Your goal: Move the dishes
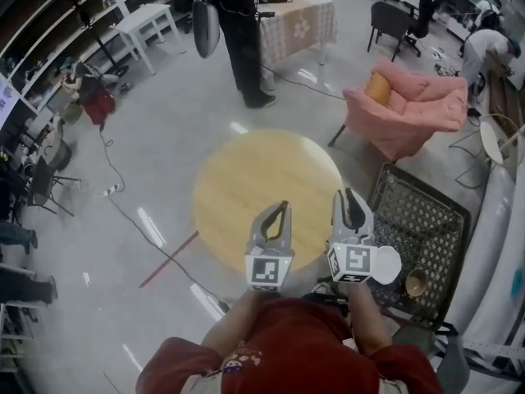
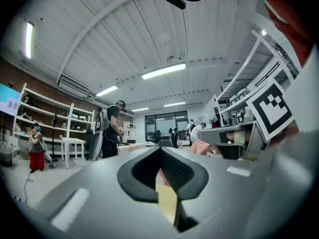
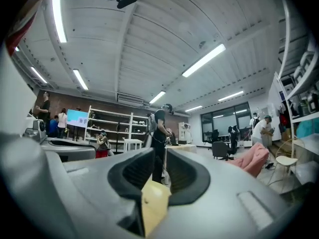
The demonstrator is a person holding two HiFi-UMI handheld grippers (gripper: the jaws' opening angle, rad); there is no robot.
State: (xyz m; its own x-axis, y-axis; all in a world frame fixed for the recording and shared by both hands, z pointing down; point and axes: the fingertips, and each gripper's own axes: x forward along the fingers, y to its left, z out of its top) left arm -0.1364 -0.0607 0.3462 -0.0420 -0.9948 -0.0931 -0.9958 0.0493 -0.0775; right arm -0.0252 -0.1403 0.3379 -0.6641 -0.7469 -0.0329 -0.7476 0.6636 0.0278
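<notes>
Over the near edge of the round yellow counter point(image 1: 246, 179), both grippers point level and forward, side by side and carrying nothing. The left gripper point(image 1: 281, 210) has its jaws clenched tip to tip on empty air; its own view shows only counter top through the slit below the tips. The right gripper point(image 1: 349, 197) has its jaws released a little, and the narrow gap frames a standing person and the counter, with no dish in it.

The dishes sit off to the person's right. A tan bowl point(image 1: 416, 283) rests on a dark wire rack point(image 1: 418, 220) just beside the counter. A white disc point(image 1: 387, 263), perhaps a plate, shows behind the right gripper's marker cube; whether it lies on the rack I cannot tell.

With the counter bare and the rack beside it, the counter looks like the place the dishes are meant for. The slightly parted right jaws suit a reach for the bowl, which is nearer that hand.
</notes>
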